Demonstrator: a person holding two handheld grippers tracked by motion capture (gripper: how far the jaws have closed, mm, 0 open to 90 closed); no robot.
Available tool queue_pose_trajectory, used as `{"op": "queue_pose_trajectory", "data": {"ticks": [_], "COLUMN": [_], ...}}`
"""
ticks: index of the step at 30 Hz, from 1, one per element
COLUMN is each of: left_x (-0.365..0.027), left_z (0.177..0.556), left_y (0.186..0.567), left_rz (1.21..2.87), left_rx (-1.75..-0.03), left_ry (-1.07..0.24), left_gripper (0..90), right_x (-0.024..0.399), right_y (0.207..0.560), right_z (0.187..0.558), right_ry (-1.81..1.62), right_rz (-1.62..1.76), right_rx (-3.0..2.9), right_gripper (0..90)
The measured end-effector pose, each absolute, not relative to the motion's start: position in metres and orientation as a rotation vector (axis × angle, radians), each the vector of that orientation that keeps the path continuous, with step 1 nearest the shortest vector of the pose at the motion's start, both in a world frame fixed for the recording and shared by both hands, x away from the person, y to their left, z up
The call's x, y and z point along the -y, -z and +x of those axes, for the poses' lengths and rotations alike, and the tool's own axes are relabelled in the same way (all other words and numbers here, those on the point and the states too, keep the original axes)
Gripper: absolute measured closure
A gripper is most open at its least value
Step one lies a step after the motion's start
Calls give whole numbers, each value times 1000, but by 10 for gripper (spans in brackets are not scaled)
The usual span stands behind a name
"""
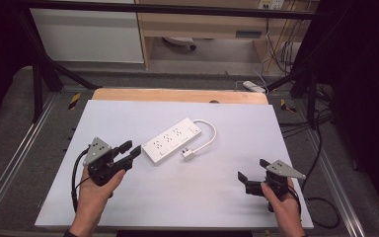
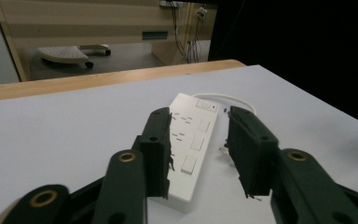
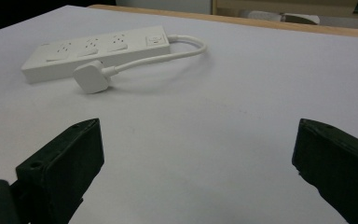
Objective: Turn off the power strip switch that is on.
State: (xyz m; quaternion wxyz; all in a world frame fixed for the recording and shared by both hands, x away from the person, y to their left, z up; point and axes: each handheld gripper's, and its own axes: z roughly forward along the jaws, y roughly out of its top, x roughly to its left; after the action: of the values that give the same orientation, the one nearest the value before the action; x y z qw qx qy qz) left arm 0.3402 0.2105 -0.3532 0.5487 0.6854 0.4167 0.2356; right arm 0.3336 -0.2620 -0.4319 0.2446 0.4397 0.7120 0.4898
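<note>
A white power strip [image 1: 171, 141] lay diagonally at the centre of the white tabletop [image 1: 177, 197], its cord looped and its plug [image 1: 188, 155] resting just right of it. The left gripper [image 1: 132, 150], jaws partly open and empty, pointed at its near end; the right gripper [image 1: 253, 171], wide open and empty, stood well apart near the right edge.

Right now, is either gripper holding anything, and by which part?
Nothing is held. The left gripper and right gripper are open, clear of the white plastic power strip.

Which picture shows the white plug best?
The right gripper view: the plug lies big and unblocked beside the power strip. The high view shows it small. In the left gripper view a jaw hides most of it.
</note>
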Motion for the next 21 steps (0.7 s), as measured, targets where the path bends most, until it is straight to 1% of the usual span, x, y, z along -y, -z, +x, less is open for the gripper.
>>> {"op": "queue_pose_trajectory", "data": {"ticks": [4, 5, 6, 8, 9, 15, 21], "left_x": [-209, -209, -209, -208, -208, -206, -203], "left_z": [343, 343, 344, 344, 344, 347, 347], "left_y": [352, 352, 352, 352, 352, 350, 348], "left_rz": [1634, 1636, 1636, 1634, 1632, 1631, 1616], "left_rx": [-973, -968, -964, -962, -964, -965, -950], "left_ry": [-559, -561, -559, -556, -556, -568, -521], "left_gripper": [709, 709, 749, 763, 790, 838, 876], "right_x": [261, 261, 262, 262, 261, 262, 261], "right_y": [431, 431, 431, 431, 431, 431, 431], "right_z": [333, 333, 333, 333, 333, 333, 333], "right_ry": [-1344, -1344, -1345, -1346, -1341, -1342, -1340], "right_rz": [1199, 1199, 1197, 1197, 1196, 1202, 1205], "right_rx": [-1945, -1945, -1944, -1944, -1946, -1940, -1944], "right_gripper": [25, 25, 25, 25, 25, 25, 25]}}
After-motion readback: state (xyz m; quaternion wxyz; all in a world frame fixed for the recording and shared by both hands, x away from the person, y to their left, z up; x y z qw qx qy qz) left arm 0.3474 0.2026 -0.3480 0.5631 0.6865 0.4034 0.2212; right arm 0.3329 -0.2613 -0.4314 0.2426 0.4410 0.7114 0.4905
